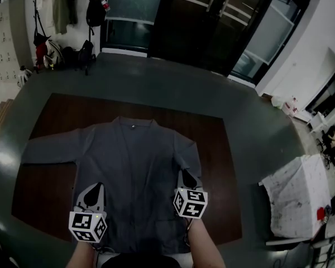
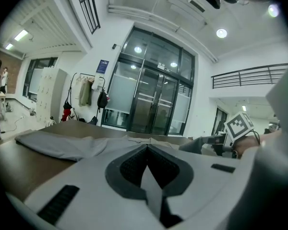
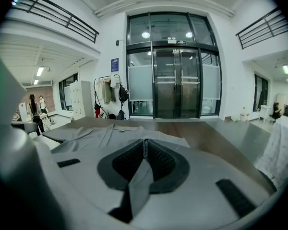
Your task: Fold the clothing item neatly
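Grey jacket [image 1: 137, 161] lying flat on the brown surface [image 1: 44, 194], near hem clamped in left claw [image 1: 96, 188] and right claw [image 1: 187, 177]; likely light, limp, drooping cloth, best gripped at hem corners.

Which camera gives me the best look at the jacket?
The head view: the whole jacket lies spread on the table, one sleeve stretched out sideways. The left gripper view shows mostly that sleeve, low and foreshortened, plus cloth pinched in the left claw; the right gripper view shows the collar end and cloth in the right claw.
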